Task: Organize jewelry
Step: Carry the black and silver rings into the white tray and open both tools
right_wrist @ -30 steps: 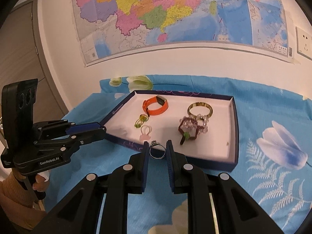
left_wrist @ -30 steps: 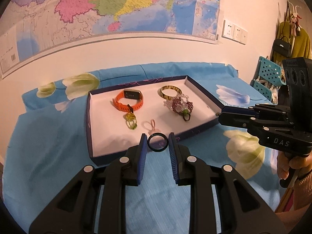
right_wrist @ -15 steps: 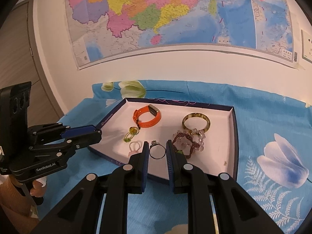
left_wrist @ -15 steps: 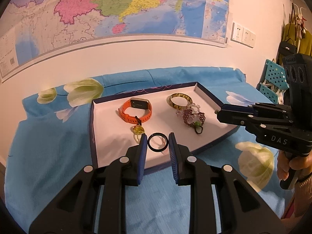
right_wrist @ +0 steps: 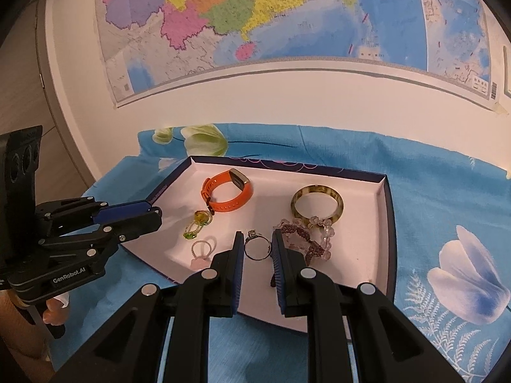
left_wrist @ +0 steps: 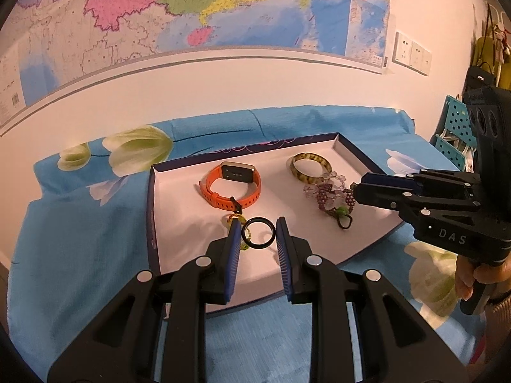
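Jewelry is going into the shallow tray (left_wrist: 153, 198): the left gripper (left_wrist: 258, 237) has its jaws clamped on a black ring (left_wrist: 258, 237), the right gripper (right_wrist: 257, 249) on a silver ring (right_wrist: 256, 249), both hovering over the tray. Next, I judge, lower each onto bare lining and release. Readable: "DAS" and "GenRobot.AI".

"DAS", "GenRobot.AI" on hand-held grippers (left_wrist: 452, 237) (right_wrist: 68, 279)
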Available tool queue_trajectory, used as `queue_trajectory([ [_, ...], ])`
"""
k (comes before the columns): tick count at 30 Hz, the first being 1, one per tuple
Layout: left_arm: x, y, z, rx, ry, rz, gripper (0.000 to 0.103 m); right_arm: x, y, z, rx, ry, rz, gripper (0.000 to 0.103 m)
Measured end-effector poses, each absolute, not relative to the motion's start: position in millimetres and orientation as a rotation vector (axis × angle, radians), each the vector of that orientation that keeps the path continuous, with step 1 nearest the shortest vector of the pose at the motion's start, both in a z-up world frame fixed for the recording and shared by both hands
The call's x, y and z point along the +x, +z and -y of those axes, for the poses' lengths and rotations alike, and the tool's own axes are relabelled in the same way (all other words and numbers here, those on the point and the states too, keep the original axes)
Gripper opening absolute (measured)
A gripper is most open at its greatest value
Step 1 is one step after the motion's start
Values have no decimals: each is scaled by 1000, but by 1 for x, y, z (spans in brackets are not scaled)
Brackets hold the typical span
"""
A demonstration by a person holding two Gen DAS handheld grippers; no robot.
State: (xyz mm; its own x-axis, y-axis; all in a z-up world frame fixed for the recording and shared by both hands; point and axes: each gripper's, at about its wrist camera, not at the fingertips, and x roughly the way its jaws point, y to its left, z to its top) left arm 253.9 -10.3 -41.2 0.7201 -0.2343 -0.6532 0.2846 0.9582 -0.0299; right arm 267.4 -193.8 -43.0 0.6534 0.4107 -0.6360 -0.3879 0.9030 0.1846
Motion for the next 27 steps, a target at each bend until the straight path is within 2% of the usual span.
queue_trajectory([
  [27, 289, -64, 14, 62, -245, -780, 23, 302, -66, 192, 67, 416, -803, 17],
])
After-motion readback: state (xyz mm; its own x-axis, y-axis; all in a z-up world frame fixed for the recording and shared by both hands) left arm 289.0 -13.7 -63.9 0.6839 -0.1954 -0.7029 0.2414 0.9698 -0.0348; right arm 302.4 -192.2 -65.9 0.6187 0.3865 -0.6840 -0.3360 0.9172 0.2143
